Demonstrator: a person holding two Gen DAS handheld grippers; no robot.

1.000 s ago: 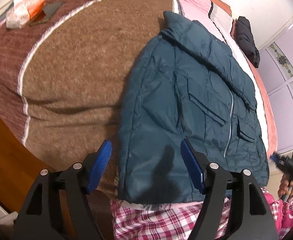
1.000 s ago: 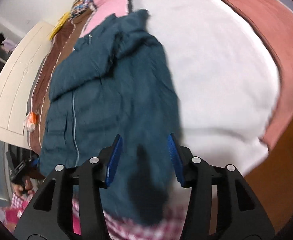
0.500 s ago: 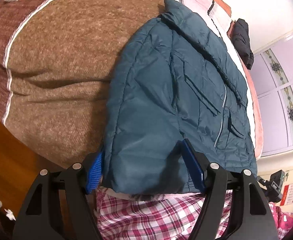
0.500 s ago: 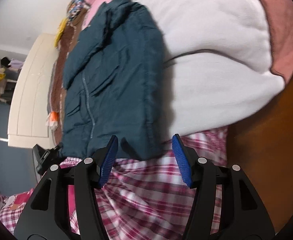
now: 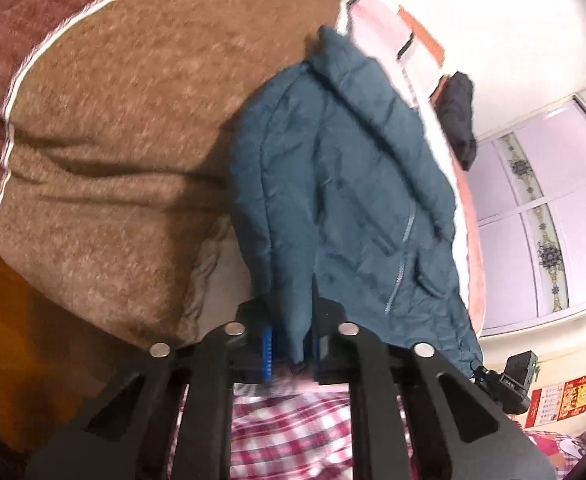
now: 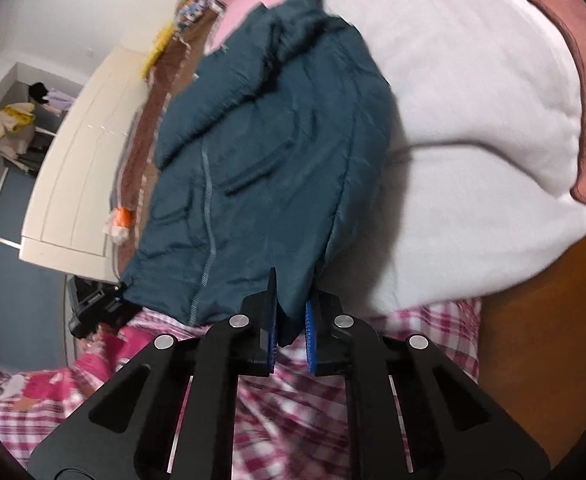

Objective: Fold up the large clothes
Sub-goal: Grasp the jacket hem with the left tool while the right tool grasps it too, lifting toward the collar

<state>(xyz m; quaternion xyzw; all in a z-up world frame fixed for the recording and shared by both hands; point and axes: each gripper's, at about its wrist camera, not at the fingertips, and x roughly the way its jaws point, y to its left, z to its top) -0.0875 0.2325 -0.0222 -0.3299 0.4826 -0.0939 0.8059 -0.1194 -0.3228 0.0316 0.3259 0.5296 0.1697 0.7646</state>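
Note:
A dark teal padded jacket [image 5: 345, 184] lies front up on the bed, zip showing, collar at the far end. In the left wrist view my left gripper [image 5: 291, 344] is closing its jaws on the jacket's near hem at the left corner, and the cloth bunches between the blue pads. In the right wrist view the same jacket [image 6: 269, 160] stretches away, and my right gripper [image 6: 291, 332] is closing on the hem's right corner, with cloth pinched between its pads. The hem lifts slightly at both corners.
A brown blanket [image 5: 113, 140] covers the bed to the left, a white blanket [image 6: 473, 120] to the right. A pink checked sheet [image 6: 293, 392] hangs at the near edge. A black garment [image 5: 459, 112] lies far back. A white cupboard [image 6: 77, 160] stands beside the bed.
Both grippers moved onto the jacket's near hem and shut on its two corners. The hem now bunches and lifts where it lay flat before.

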